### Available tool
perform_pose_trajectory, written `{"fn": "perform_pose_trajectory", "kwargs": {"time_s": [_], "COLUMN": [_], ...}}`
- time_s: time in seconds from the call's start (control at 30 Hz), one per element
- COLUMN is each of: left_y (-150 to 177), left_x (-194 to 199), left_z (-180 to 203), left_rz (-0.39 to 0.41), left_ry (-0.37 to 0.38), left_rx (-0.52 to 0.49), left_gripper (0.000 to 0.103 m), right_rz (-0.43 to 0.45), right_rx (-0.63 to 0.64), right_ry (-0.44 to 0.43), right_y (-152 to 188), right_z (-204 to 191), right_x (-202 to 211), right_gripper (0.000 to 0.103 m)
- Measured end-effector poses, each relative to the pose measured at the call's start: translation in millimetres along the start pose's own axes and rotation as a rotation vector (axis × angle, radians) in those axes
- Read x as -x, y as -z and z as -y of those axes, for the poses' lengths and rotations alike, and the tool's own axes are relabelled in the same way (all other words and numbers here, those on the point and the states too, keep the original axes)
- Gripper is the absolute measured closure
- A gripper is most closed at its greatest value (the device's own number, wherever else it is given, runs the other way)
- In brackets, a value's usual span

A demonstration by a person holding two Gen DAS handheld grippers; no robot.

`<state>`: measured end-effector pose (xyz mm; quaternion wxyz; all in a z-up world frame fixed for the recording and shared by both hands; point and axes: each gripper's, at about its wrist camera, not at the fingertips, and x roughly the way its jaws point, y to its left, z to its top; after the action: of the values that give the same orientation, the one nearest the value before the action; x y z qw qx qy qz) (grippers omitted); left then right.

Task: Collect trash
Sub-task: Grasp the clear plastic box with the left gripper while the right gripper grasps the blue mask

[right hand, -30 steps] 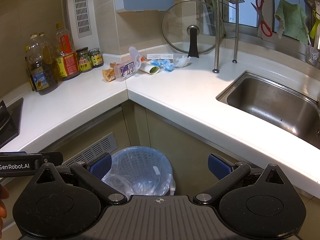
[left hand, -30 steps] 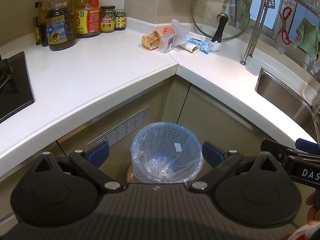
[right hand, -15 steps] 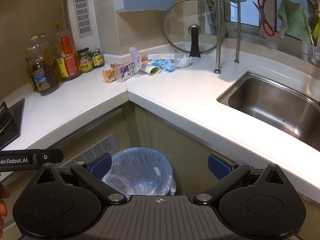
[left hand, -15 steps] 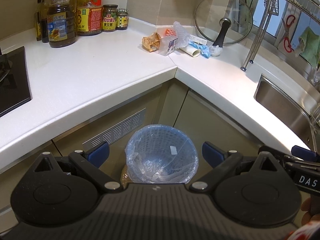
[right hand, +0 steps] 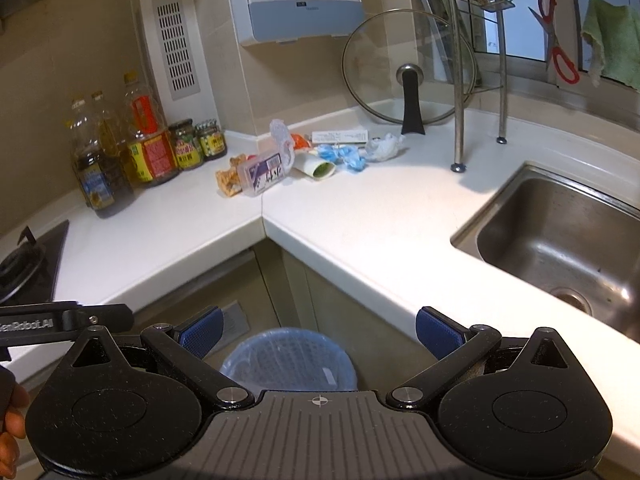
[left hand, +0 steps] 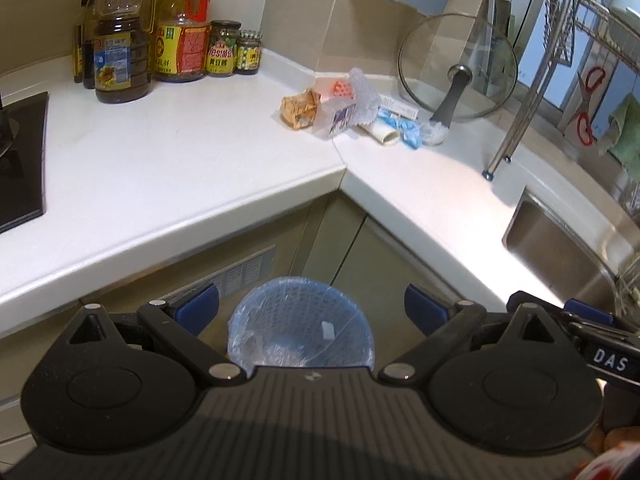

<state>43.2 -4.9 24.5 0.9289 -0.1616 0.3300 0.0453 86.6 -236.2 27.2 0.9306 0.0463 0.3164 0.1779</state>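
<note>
A pile of trash lies in the far corner of the white counter: a brown crumpled wrapper [left hand: 300,109], a clear plastic box [left hand: 340,118], a white tube [left hand: 380,133] and blue crumpled wrappers [left hand: 406,126]. The pile also shows in the right wrist view, with the box [right hand: 262,172] and blue wrappers [right hand: 340,156]. A blue basket bin with a plastic liner [left hand: 300,326] stands on the floor under the corner, also in the right wrist view [right hand: 288,362]. My left gripper [left hand: 312,308] and right gripper [right hand: 318,330] are both open and empty, above the bin and well short of the trash.
Oil bottles and jars [left hand: 176,40] stand at the back left. A hob [left hand: 20,160] is on the left. A glass lid [right hand: 406,68] leans on the wall. A rack leg [right hand: 458,168] and the sink [right hand: 560,240] are on the right.
Both grippers have risen and tilted up, so the counter and the trash pile sit lower and nearer in both views. The jaws stay open.
</note>
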Motion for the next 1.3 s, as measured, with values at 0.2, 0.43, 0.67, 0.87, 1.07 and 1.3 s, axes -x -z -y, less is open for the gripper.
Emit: {"fn": "perform_pose_trajectory", "kwargs": {"time_s": [0.2,0.43,0.67,0.87,1.07,1.3], "left_y": [-36,-86,-121,-138,-151,-162], "left_x": [-24,-66,-120,-169,-218,-269], "left_z": [-16,-30,-31,-16,10,23], "left_rz": [0.039,0.068,0.029,0.008,-0.006,-0.025], "left_ry": [0.023,0.077,0.136,0.141,0.106,0.044], "left_rx": [0.020,-0.059,-0.082,-0.118,-0.202,-0.265], "left_gripper": [0.005,0.005,0.006,0.015,0.027,0.041], "right_rz": [0.045,0.072,0.077,0.061,0.025,-0.018], "right_rx": [-0.021,-0.054,-0.044,-0.017,0.041,0.073], "right_ry": [-0.004,0.057,0.073,0.037,-0.059,-0.132], "right_y": [-27,-55,-79,-107,-140,-160], "right_z": [-4,-12,-14,7,32,57], "right_x": [-29,-68,-104,-149,-205,-256], "right_gripper": [0.001,0.001,0.001,0.001,0.001,0.001]}}
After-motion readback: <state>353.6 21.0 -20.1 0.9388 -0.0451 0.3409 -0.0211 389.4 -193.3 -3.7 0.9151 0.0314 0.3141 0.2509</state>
